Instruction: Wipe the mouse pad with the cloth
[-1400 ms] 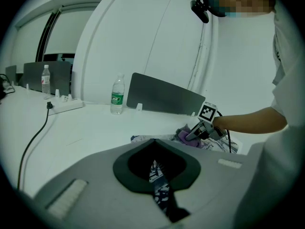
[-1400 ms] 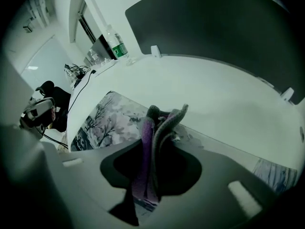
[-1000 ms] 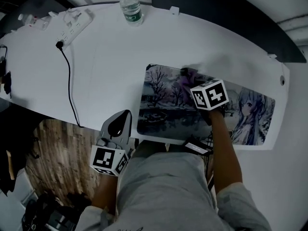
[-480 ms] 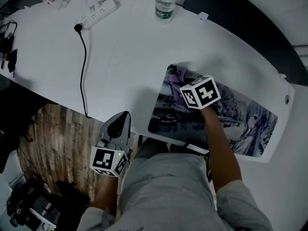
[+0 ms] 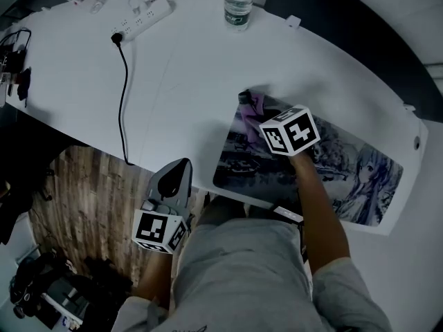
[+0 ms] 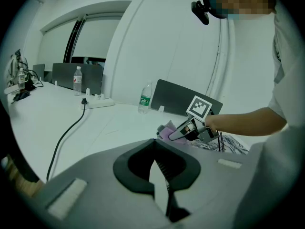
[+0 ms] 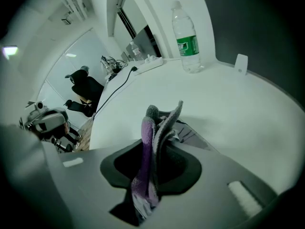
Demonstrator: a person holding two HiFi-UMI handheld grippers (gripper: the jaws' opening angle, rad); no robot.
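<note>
Right gripper (image 7: pixel 158 149) clamped on the purple cloth (image 7: pixel 164 120), over the mouse pad (image 5: pixel 360 178).
Cloth pinched between its jaws, folds past the tips; left gripper (image 6: pixel 159 173) jaws together, empty.

Counted from my remote station: one bench (image 5: pixel 201 61), one mouse pad (image 5: pixel 349 168), one cloth (image 5: pixel 250 106), and one power strip (image 5: pixel 142 16) with one black cable (image 5: pixel 124 95). Water bottles number two, the near bottle (image 6: pixel 145 98) and the far bottle (image 6: pixel 77 80). Two grippers are in frame, the left gripper (image 6: pixel 159 175) and the right gripper (image 7: pixel 152 171).
</note>
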